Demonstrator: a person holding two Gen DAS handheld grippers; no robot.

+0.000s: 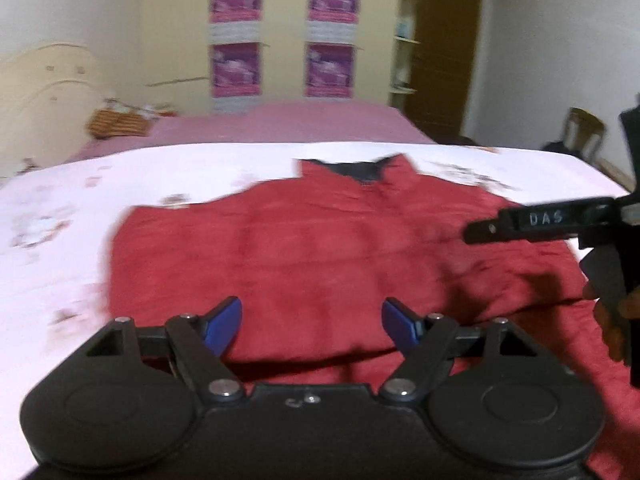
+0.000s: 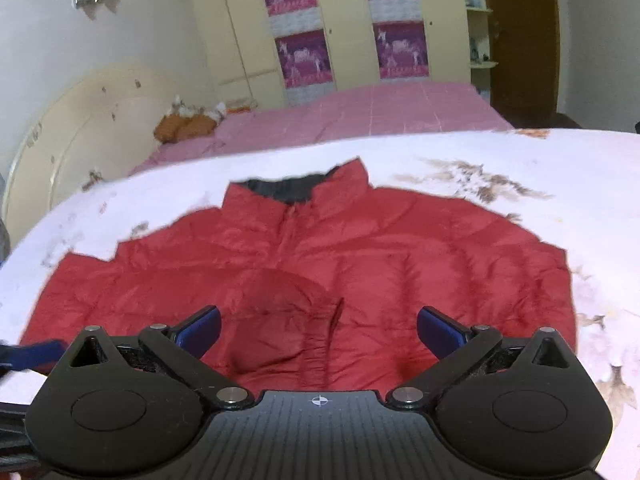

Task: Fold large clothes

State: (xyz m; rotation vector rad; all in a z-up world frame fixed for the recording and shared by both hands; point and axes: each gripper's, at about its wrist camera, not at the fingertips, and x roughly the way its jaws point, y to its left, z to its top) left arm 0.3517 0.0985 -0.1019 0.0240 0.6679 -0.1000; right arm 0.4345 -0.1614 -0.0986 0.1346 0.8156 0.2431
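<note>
A red puffer jacket (image 1: 304, 248) lies flat, front up, on a white flowered sheet (image 1: 60, 208), with its dark-lined collar (image 1: 356, 170) at the far end. In the right wrist view one sleeve (image 2: 280, 308) of the jacket (image 2: 420, 248) is folded across the front, its elastic cuff near the middle. My left gripper (image 1: 312, 326) hovers open over the near hem, with nothing between its blue pads. My right gripper (image 2: 319, 334) stands wide open above the folded sleeve and holds nothing. A black finger (image 1: 520, 222) of the right gripper reaches in over the jacket's right side.
Behind the sheet lies a bed with a pink cover (image 2: 360, 112) and a cream headboard (image 2: 80, 128). An orange-brown basket (image 1: 118, 122) sits on it. A cream wardrobe (image 2: 348, 24) with purple posters, a brown door (image 2: 520, 40) and a wooden chair (image 1: 582, 130) stand further back.
</note>
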